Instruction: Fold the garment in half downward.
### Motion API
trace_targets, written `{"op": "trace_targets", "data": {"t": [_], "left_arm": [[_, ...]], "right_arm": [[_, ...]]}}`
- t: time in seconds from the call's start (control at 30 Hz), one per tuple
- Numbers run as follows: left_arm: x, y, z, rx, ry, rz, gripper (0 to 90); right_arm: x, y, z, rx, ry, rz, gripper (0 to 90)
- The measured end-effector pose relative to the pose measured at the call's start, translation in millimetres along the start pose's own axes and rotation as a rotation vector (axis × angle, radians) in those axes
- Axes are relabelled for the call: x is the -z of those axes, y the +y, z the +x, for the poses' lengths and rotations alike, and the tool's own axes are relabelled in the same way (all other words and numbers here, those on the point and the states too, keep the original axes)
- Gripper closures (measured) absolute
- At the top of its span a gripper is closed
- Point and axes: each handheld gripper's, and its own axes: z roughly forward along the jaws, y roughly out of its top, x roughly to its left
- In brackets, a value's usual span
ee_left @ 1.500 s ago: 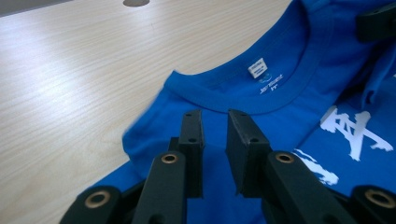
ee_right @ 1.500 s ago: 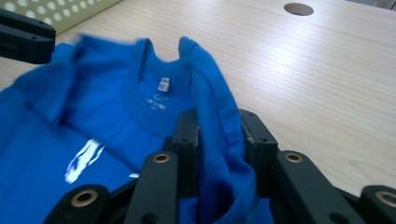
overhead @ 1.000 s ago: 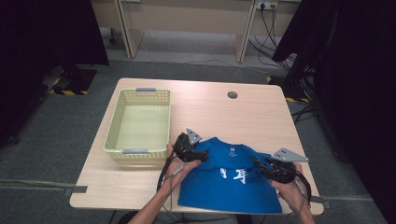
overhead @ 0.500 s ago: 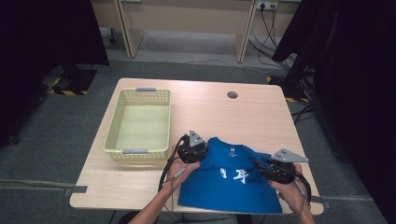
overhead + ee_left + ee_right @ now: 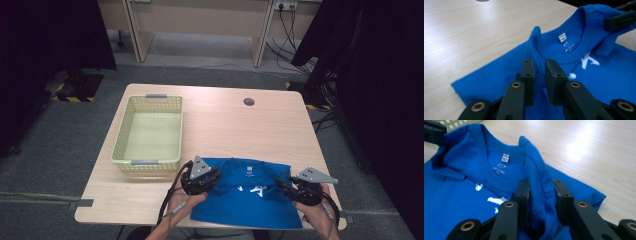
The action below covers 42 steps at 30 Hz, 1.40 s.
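Grey carpet and dark curtains are seen around a pale wood-grain table (image 5: pixel 260 125), with a round cable hole (image 5: pixel 248 101) up at about 12 o'clock on the top. Folding of a blue T-shirt (image 5: pixel 245 197) looks to be barely started: it is laid flat at the near edge, roughly 6 o'clock on the table, neck pointing away, and no fold can be made out yet. Both shoulders have been pinched, though. The left gripper (image 5: pixel 539 72) is clamped on a ridge of fabric beside the collar, its jaws having just been closing on it, and the right gripper (image 5: pixel 541 195) is likewise squeezed onto a bunched-up fold of the other shoulder. So the grab is probably done, and the lifting, folding and dropping into the basket (image 5: pixel 147 134) are all left, as a guess. That basket is parked at 9 o'clock, empty, made of pale yellow-green perforated plastic with grey handles, rectangular with sloped walls. The shirt is soft jersey knit with a ribbed collar, a small white label (image 5: pixel 562 37) inside the neck and some white print (image 5: pixel 257 190) on the chest. Matte black, boxy jaws are noted on both tools.
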Motion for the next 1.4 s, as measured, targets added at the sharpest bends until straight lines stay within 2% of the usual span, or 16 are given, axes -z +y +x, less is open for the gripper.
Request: {"op": "trace_targets", "data": {"t": [0.17,0.3,0.63,0.7,0.9,1.13,1.2,1.27,1.33,1.4], "left_arm": [[9.9,-8.6,1.2,0.017,-0.015,0.013,75.0],[13.9,-8.4,1.6,0.023,-0.018,0.009,71.1],[18.0,-0.5,19.4,0.142,-0.028,-0.027,49.3],[18.7,1.0,21.2,0.165,-0.036,-0.035,46.3],[13.1,7.1,25.6,0.185,-0.018,-0.036,39.5],[10.7,17.4,30.1,0.206,0.014,-0.058,34.3],[3.0,19.5,31.7,0.185,0.039,-0.030,33.2],[-6.2,17.2,34.1,0.189,0.053,0.009,32.0],[-16.2,11.5,35.6,0.187,0.058,0.061,31.5],[-22.8,4.3,34.5,0.185,0.055,0.092,31.3]], "right_arm": [[4.7,-6.1,5.9,-0.005,0.021,0.006,66.5],[10.3,-6.7,8.7,-0.005,0.026,0.005,64.2],[22.5,-4.9,5.8,-0.017,0.025,-0.004,58.7],[27.2,-2.1,3.7,-0.018,0.018,-0.012,58.1],[38.2,11.2,-6.8,-0.021,-0.015,-0.029,56.6],[26.3,17.4,-24.8,-0.056,-0.047,-0.014,55.2],[19.4,17.2,-28.7,-0.064,-0.050,0.002,54.8],[10.9,16.4,-31.1,-0.069,-0.049,0.026,54.5],[2.4,14.8,-31.6,-0.069,-0.044,0.050,54.3],[-6.1,12.3,-30.3,-0.061,-0.029,0.072,53.9]]}}
